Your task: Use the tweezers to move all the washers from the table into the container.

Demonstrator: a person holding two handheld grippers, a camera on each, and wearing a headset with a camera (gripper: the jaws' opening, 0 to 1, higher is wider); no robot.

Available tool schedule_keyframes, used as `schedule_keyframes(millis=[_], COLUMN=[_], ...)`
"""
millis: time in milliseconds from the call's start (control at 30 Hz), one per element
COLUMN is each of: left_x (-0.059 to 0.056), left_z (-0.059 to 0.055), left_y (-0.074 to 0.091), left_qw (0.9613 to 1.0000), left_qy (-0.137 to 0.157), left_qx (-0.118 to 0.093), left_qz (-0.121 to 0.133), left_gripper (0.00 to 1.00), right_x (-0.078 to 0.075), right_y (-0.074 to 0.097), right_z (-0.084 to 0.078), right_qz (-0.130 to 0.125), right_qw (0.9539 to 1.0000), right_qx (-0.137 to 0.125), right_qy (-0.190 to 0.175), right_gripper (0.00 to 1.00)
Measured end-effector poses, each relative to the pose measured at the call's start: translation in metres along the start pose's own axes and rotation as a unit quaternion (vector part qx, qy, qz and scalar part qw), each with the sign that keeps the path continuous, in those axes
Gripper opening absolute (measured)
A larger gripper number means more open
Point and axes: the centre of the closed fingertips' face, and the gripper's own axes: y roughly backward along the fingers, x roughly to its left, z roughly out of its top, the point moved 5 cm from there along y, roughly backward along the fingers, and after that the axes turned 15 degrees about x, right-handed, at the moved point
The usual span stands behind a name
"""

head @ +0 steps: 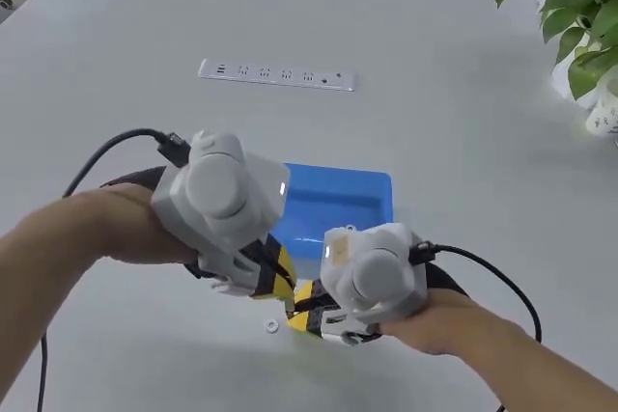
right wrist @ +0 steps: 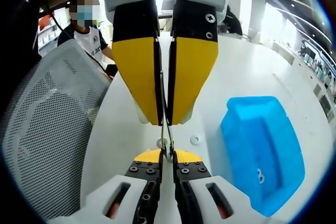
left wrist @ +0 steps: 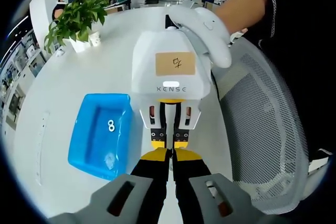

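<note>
Nearest, low over the table, two hands bent inward at the wrist: left hand wrapped round the left gripper, right hand round the right gripper. Both tools of glossy white moulded plastic, with black jaws ending in flat yellow pads and a black cable trailing back from each. Pointed tip to tip, almost nose against nose.

Left jaws drawn to a narrow slit, pinching the slim bright-metal tweezers lengthwise between the pads. Right jaws likewise nearly together, with the tweezers' lower end sitting between their tips. Apparently clamped there too, though the fisheye leaves that contact hard to judge.

Just under the meeting tips, on the matt pale-grey tabletop, small flat ring-shaped metal washers lying loose, close beside the tweezers' end.

Just beyond the grippers, a shallow rectangular blue plastic container with rounded corners and smooth sloping walls. On its floor, in the left gripper view, two more washers touching each other.

Farther back, a long white plastic power strip lying flat on the tabletop, well apart from the container. At the far right edge, a leafy green plant.
</note>
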Motion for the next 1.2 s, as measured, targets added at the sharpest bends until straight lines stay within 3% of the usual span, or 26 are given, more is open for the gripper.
schedule_keyframes(millis=[733, 1200], left_x=[0.004, 0.011], left_z=[0.008, 0.022], left_y=[0.025, 0.042], left_qw=[0.9999, 0.9998], left_qy=[-0.003, -0.012], left_qx=[-0.009, -0.015], left_qz=[0.004, 0.009], left_gripper=[0.06, 0.06], right_x=[-0.004, -0.014], right_y=[0.023, 0.045], right_z=[0.011, 0.014], right_qz=[-0.008, -0.022], right_qw=[0.9999, 0.9997], right_qx=[-0.007, -0.011], right_qy=[0.009, 0.009], right_gripper=[0.09, 0.09])
